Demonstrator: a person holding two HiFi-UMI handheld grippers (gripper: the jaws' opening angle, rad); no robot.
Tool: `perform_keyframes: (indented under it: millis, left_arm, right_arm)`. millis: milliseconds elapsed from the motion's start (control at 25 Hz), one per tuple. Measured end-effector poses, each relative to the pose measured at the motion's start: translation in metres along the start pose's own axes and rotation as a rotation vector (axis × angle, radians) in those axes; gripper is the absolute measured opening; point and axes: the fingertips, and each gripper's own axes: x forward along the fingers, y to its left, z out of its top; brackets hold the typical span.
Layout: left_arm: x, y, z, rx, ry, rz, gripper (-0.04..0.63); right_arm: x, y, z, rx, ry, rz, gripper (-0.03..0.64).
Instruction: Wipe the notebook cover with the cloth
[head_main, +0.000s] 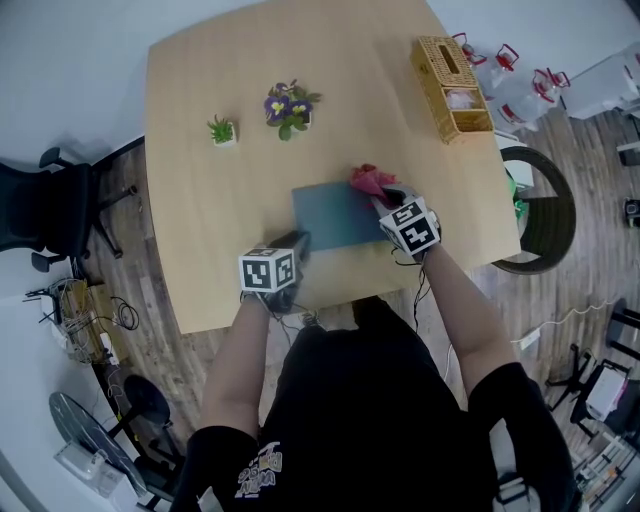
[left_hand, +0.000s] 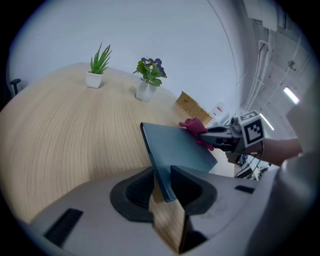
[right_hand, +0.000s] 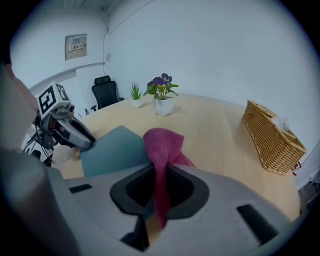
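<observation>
Notebook (head_main: 335, 215) flat & rect., cloth (head_main: 370, 180) soft, bunched

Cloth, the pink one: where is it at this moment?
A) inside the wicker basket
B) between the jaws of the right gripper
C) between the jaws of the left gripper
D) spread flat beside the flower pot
B: the right gripper view shows the cloth pinched between the jaws of the right gripper, next to the notebook.

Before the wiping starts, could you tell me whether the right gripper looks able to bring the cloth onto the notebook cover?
Probably yes: the right gripper holds the cloth right at the edge of the notebook, whose cover lies bare. The left gripper grips only its near corner.
</observation>
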Motion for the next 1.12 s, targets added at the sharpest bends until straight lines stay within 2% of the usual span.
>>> perform_keyframes:
  millis: [400, 680, 960, 1120]
  left_arm:
    - [0.000, -0.001, -0.001, 0.003, -0.001, 0.004, 0.100]
    - [-0.001, -0.002, -0.001, 0.002, -0.001, 0.004, 0.098]
    - [0.000, -0.002, -0.001, 0.003, -0.001, 0.004, 0.098]
    - [0.001, 0.000, -0.002, 0.004, -0.002, 0.005, 0.098]
  right_arm:
    - [-0.019, 0.027, -0.022, 0.058, -0.026, 0.006, 0.057]
    - [-0.033, 0.044, -0.035, 0.173, -0.072, 0.011, 0.057]
    - [-0.042, 0.060, -0.045, 0.190, -0.090, 0.018, 0.057]
    - [-0.044, 0.072, -0.049, 0.234, -0.103, 0.032, 0.057]
